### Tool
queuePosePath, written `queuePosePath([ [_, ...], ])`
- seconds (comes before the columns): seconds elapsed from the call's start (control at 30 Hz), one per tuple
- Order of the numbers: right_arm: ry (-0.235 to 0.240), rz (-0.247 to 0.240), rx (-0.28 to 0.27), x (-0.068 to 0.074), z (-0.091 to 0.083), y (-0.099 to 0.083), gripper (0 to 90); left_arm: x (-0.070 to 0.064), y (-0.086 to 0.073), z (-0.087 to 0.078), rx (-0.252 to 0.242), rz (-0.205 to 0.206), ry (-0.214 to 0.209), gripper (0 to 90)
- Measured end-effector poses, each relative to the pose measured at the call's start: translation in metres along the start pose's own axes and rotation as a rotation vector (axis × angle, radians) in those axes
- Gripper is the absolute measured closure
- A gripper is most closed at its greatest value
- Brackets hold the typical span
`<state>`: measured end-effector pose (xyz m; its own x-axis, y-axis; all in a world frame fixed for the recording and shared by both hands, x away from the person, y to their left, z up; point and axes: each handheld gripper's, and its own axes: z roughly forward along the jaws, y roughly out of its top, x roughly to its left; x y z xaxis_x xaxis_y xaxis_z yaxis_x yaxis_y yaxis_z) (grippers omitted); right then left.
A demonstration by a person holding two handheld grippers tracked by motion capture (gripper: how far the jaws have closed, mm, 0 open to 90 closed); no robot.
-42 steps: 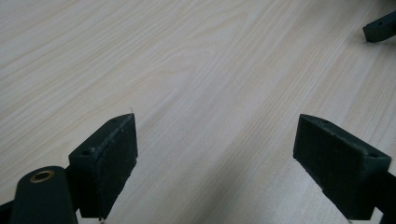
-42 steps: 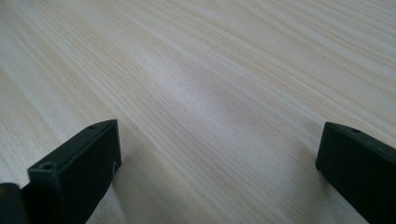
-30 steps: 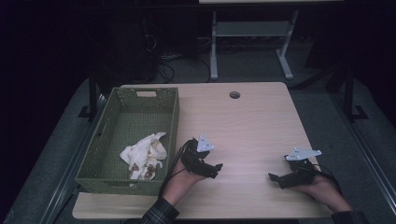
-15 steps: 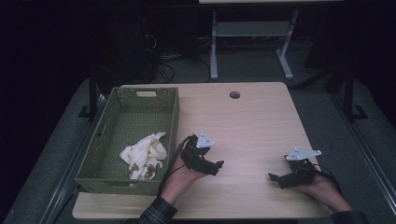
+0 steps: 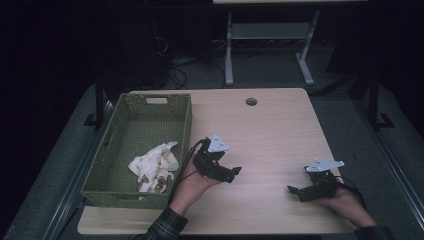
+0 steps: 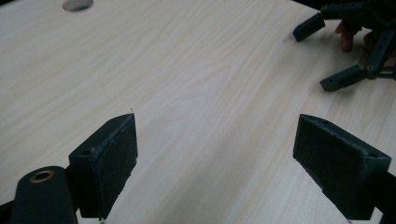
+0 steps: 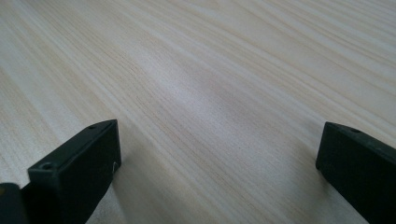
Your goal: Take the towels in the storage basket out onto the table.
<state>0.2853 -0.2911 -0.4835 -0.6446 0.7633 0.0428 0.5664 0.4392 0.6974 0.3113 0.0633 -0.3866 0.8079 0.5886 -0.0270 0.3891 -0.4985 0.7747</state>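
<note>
My left gripper (image 5: 235,173) is held just above the light wooden table (image 5: 265,130), a little right of the green woven basket (image 5: 186,125). Its jaws stand wide apart with bare wood between them, and the same gripper (image 6: 215,163) is open in the left gripper view. My right gripper (image 5: 295,191) rests low at the table's front right, open, nothing between its fingers (image 7: 74,172). A crumpled white cloth with brown stains (image 5: 154,166) lies in the near half of the basket. From the left gripper view the right gripper (image 6: 336,51) appears at the upper right, held by a hand.
A round cable hole (image 5: 251,101) sits near the table's far edge. Behind the table stands a metal frame (image 5: 265,35) with cables on the dark floor. Black rails (image 5: 100,100) flank the table on both sides.
My left gripper has shifted a little right and away from the basket, over the open table. The right gripper has stayed put.
</note>
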Motion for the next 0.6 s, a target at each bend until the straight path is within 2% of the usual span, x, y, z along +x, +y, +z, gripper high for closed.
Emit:
queuePosePath([
  [0.2,0.000,0.001,-0.001,0.000,0.000,0.000,0.0,0.006,0.007,-0.006,-0.002,0.011,0.006,13.2],
  [0.33,0.000,0.001,-0.001,0.000,0.000,0.000,0.0,0.012,0.010,-0.010,-0.009,-0.008,0.003,13.4],
  [0.6,0.000,0.000,-0.001,0.000,0.000,0.000,0.0,0.024,0.016,-0.019,0.007,-0.011,0.000,13.5],
])
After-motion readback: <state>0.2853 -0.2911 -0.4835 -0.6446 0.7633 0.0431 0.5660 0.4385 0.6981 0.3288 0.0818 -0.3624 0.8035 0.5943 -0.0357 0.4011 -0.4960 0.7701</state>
